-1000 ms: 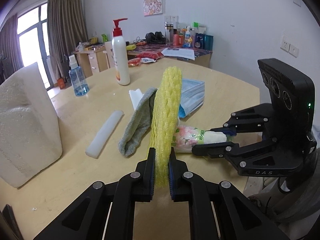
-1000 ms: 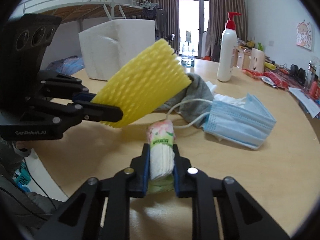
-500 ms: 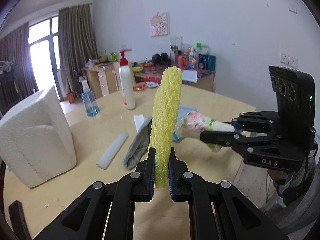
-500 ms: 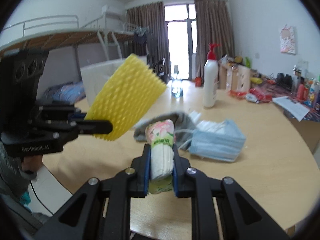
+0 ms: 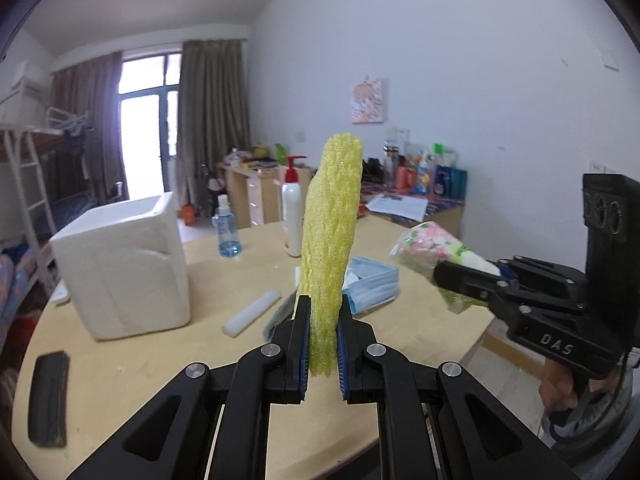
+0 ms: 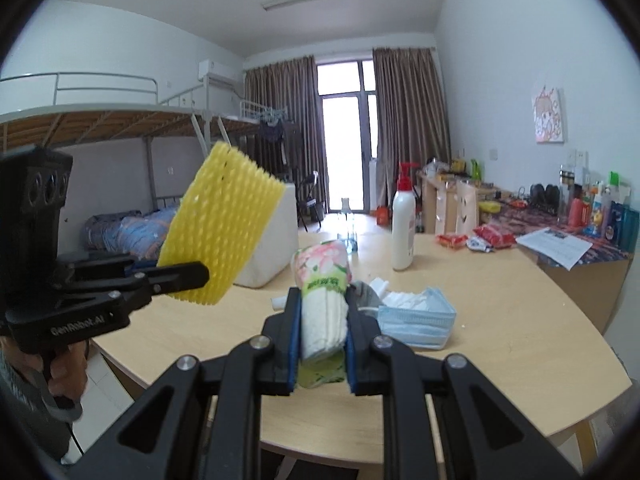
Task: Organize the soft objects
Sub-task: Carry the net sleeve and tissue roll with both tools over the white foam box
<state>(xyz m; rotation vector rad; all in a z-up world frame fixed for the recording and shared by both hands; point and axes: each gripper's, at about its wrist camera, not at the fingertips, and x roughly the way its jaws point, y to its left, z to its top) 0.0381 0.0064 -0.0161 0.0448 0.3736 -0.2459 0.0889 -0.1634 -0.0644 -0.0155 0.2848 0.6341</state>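
Two soft things I'm holding clear above the worktop (image 5: 420,320): left gripper (image 5: 323,354) clenching light, crushable yellow foam netting (image 5: 332,232) by its near end, right gripper (image 6: 320,338) squeezing the squashy tissue pack (image 6: 323,280) mid-body

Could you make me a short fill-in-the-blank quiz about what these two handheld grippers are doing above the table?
1. The left gripper is shut on a foam net sleeve coloured ____.
2. The right gripper is shut on a pack of ____ in a flowery wrapper.
3. The pile of blue face masks lies on the ____.
4. The pump bottle has a ____ pump.

Missing words: yellow; tissues; table; red
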